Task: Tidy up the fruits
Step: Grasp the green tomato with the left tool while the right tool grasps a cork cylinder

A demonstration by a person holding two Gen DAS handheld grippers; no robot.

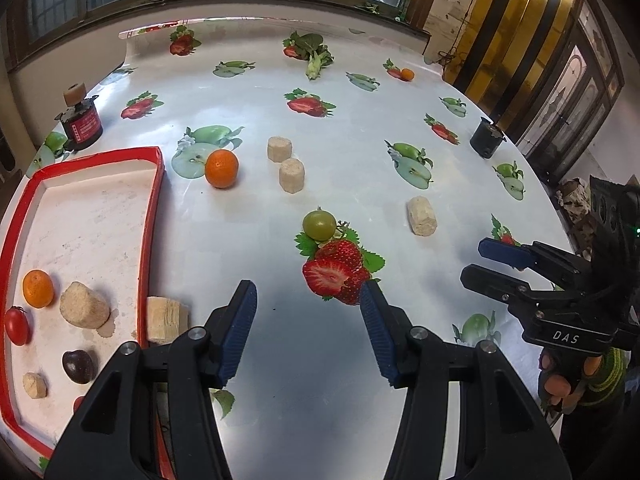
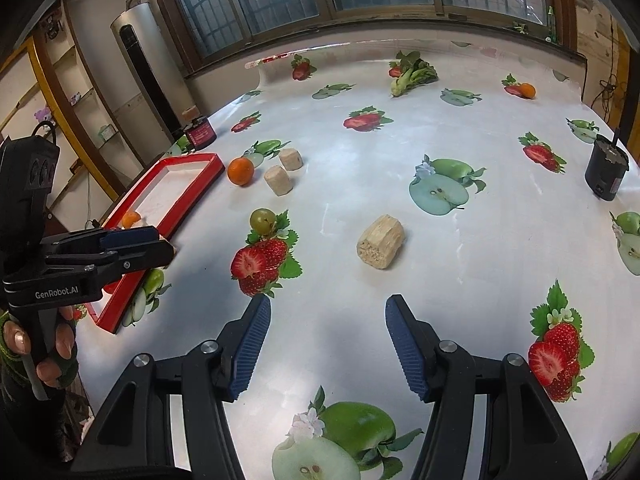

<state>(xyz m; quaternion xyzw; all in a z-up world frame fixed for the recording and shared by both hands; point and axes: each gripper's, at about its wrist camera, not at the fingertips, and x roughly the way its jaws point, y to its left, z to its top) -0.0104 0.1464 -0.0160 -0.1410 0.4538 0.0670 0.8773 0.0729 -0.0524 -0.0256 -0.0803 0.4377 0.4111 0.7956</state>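
Note:
My left gripper [image 1: 310, 304] stands open over bare tablecloth, nothing between its blue pads. Left of it lies the red-rimmed tray [image 1: 150, 216] holding an orange [image 1: 38, 289], a red cherry tomato [image 1: 17, 325], a dark plum [image 1: 79, 366] and beige chunks [image 1: 84, 310]. Ahead on the table sit a green tomato [image 1: 319, 224] and a loose orange [image 1: 221, 168]. My right gripper [image 2: 328, 312] is also open and empty, with a beige chunk [image 2: 380, 242] lying ahead of it. A small orange [image 2: 527, 90] rests at the far edge.
Two beige cylinders [image 1: 292, 175] stand mid-table; another chunk [image 1: 166, 322] lies against the tray's outer wall. A red jar [image 1: 82, 124] stands far left, a dark cup [image 2: 606, 170] at the right edge, leafy greens [image 2: 412, 70] at the back. The cloth carries printed fruit pictures.

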